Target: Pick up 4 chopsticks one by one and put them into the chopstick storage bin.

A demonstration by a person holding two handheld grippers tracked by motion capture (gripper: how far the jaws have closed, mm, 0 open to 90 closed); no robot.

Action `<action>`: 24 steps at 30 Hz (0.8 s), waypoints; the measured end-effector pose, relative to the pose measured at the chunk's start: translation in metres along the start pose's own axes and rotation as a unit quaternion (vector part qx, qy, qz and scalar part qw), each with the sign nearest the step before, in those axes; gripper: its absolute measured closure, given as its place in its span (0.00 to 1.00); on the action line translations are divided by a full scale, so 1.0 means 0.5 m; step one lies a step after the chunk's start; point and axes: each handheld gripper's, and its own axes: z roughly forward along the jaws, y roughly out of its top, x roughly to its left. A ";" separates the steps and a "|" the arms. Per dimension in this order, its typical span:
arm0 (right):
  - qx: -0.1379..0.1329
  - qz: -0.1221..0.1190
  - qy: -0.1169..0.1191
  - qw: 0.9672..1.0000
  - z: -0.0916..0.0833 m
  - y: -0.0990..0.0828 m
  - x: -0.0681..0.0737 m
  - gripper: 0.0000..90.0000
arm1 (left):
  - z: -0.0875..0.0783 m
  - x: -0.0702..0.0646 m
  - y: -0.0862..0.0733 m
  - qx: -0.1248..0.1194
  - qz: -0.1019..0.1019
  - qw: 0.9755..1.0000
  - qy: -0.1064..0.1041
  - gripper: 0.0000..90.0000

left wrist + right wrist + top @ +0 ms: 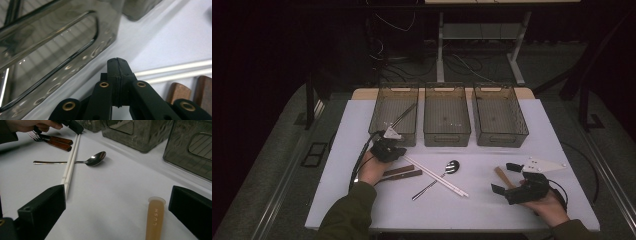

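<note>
My left gripper (398,151) is shut with nothing between its jaws, its tips (117,61) low over the table just in front of the left bin (50,47). Its tip sits by the far end of two white chopsticks (437,177) (175,68). My right gripper (506,179) (117,195) stands open at the table's right. A tan handle (155,220) (501,173) lies between its jaws, untouched. A metal spoon (452,166) (96,160) lies under the chopsticks (71,162). Two brown-handled utensils (402,173) (58,142) lie beside my left hand.
Three translucent grey bins (396,112) (446,115) (499,116) stand in a row at the back of the white table (492,210). A thin dark utensil (404,114) leans in the left bin. Floor and table legs lie beyond.
</note>
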 end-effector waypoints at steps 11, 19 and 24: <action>0.000 0.000 0.000 1.000 0.000 0.000 0.000 0.01 | 0.011 -0.041 0.014 0.005 0.029 0.999 -0.026 0.99; 0.000 0.000 0.000 1.000 -0.001 0.000 0.000 0.01 | 0.002 -0.038 0.017 -0.001 0.035 0.999 -0.018 0.99; 0.000 0.000 0.000 1.000 -0.001 0.000 0.000 0.01 | -0.023 -0.006 0.006 -0.020 0.003 1.000 0.005 0.99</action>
